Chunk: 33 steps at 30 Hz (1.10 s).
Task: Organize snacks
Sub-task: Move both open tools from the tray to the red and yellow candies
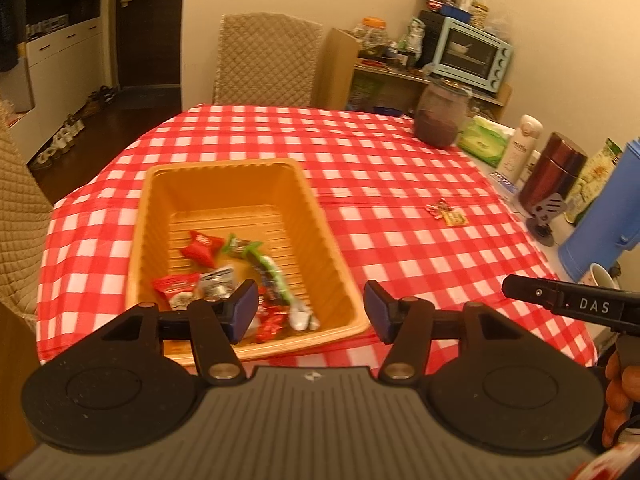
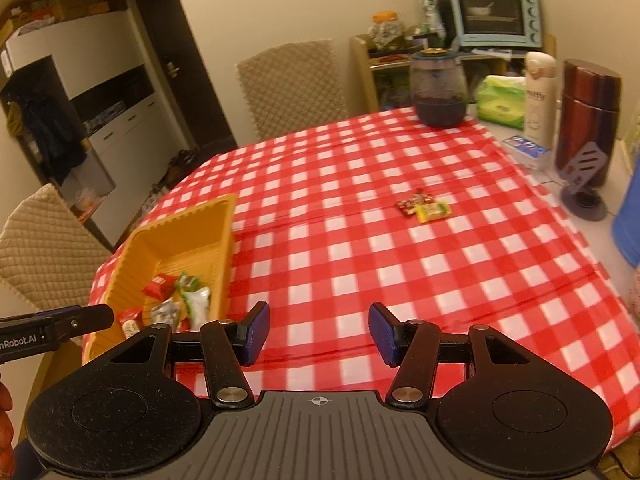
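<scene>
Tabletop (image 2: 360, 200): round, under a red-and-white checked cloth. Orange basket (image 1: 224, 172): rectangular, ribbed, near the front left edge of the tabletop; holds a loose pile of wrapped snacks, among them a red packet (image 1: 200, 246), a long green-and-white wrapper (image 1: 266, 270) and several small red and silver packets at the near end. Two small sweets (image 2: 424, 206), one red and one yellow, touching each other, lie on the bare cloth well apart from the basket, toward the right side. Left tongs (image 1: 310, 312): spread, nothing between the blue pads, held above the near end of the basket. Right tongs (image 2: 318, 330): spread, empty, held over open cloth just to the right of the basket. Far right edge of the tabletop: dark lidded jar (image 2: 438, 88), green tissue pack (image 2: 502, 100), white flask (image 2: 540, 96), brown metal canister (image 2: 588, 116), blue jug (image 1: 600, 220). Behind: two quilted beige chairs, a shelf with a pale blue toaster oven (image 1: 472, 54).
</scene>
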Each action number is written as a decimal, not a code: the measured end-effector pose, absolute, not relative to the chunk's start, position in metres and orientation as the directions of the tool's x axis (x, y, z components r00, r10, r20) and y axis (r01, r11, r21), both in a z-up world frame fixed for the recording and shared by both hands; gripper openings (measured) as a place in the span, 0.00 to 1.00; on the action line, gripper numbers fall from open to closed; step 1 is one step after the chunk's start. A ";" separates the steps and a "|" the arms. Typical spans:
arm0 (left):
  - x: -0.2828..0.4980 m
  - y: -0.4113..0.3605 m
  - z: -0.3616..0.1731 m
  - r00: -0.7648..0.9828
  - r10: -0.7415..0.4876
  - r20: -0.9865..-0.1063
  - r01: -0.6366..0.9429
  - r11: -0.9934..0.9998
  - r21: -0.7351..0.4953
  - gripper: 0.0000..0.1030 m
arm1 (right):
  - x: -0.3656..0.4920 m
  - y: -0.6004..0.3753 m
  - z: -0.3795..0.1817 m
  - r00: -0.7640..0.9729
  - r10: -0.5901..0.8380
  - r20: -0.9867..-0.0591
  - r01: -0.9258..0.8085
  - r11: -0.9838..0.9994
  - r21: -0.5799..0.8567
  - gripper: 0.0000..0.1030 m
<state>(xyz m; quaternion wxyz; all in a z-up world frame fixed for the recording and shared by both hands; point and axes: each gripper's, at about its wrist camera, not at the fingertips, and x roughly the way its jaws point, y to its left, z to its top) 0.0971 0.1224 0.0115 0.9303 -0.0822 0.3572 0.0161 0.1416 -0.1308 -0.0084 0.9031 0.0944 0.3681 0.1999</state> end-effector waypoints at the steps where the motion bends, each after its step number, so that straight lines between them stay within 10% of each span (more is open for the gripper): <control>1: 0.098 0.119 0.012 0.745 -0.033 -0.666 -0.083 0.986 -0.142 0.55 | 0.141 -0.135 -0.007 0.653 0.425 -0.627 -0.285 0.905 0.317 0.53; 33: 0.157 0.056 0.011 0.733 -0.106 -0.672 0.040 0.993 -0.113 0.64 | 0.180 -0.199 -0.010 0.703 0.343 -0.623 -0.178 0.933 0.313 0.57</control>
